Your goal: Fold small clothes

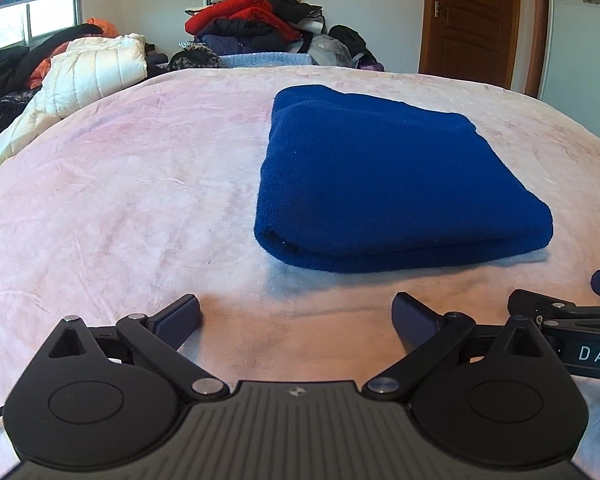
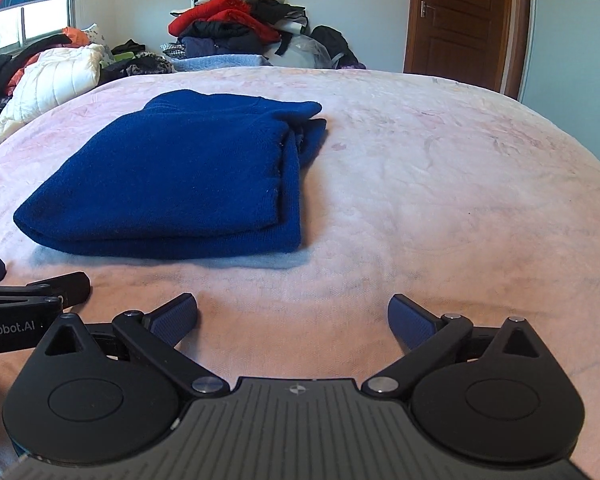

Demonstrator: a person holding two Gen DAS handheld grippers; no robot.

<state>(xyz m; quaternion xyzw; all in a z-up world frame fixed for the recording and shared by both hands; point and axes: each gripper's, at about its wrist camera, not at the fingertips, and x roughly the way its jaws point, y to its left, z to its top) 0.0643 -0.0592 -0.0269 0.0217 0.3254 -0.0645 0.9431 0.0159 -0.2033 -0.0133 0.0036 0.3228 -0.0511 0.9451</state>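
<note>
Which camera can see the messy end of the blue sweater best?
The right wrist view: the blue sweater shows its stacked layers and bunched far corner there. The left wrist view shows only the smooth top and rounded near fold.

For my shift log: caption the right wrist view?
Open right gripper hovers over pink blanket, short of the folded blue sweater.

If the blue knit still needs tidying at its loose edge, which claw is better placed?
Probably the right claw. In its view the blue knit's uneven layered edge faces its side of the bed. The left claw sees only the smooth fold. Both are open and empty.
</note>
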